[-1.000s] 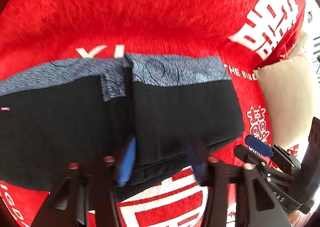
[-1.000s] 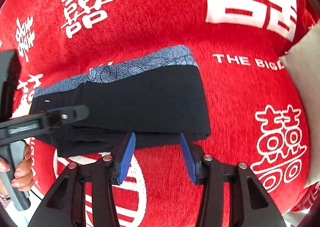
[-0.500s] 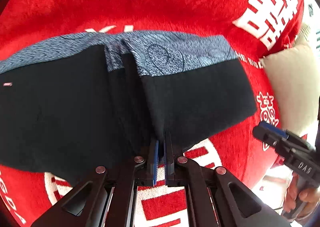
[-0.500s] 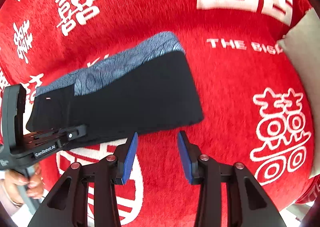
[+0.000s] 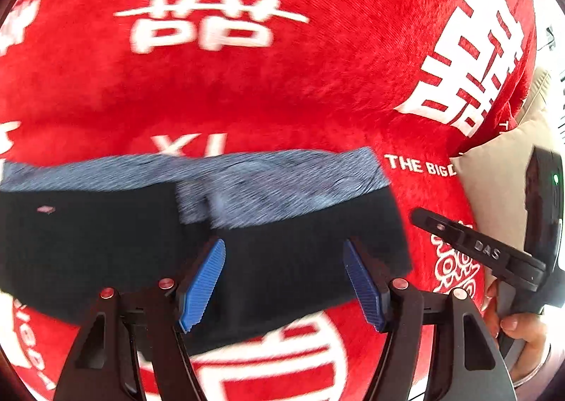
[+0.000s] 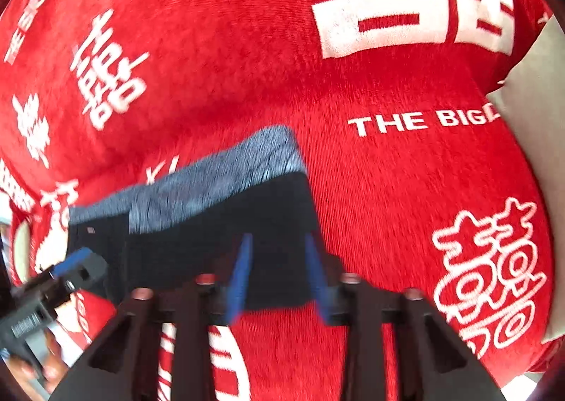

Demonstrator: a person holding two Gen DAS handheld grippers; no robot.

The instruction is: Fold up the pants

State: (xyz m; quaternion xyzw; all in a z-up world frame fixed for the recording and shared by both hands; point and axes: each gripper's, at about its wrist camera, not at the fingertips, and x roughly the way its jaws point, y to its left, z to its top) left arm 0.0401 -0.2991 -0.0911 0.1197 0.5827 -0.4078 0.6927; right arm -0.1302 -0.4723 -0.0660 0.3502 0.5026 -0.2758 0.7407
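Observation:
The black pants (image 5: 106, 249) with a blue-grey patterned waistband (image 5: 268, 178) lie folded on the red blanket (image 5: 247, 90). My left gripper (image 5: 284, 281) is open, its blue pads spread over the near edge of the folded right part. In the right wrist view the pants (image 6: 219, 242) lie left of centre, and my right gripper (image 6: 279, 274) is open with its blue pads over the pants' near right corner. Neither holds cloth. The right gripper also shows in the left wrist view (image 5: 473, 252), and the left gripper in the right wrist view (image 6: 67, 270).
The red blanket (image 6: 388, 171) with white characters covers the whole surface. A beige pillow (image 5: 494, 189) lies at the right edge, also in the right wrist view (image 6: 536, 83). A hand (image 5: 522, 334) holds the right gripper.
My left gripper was shut on the pants' near edge half a second ago and has opened and let go. My right gripper has moved in over the pants' right corner.

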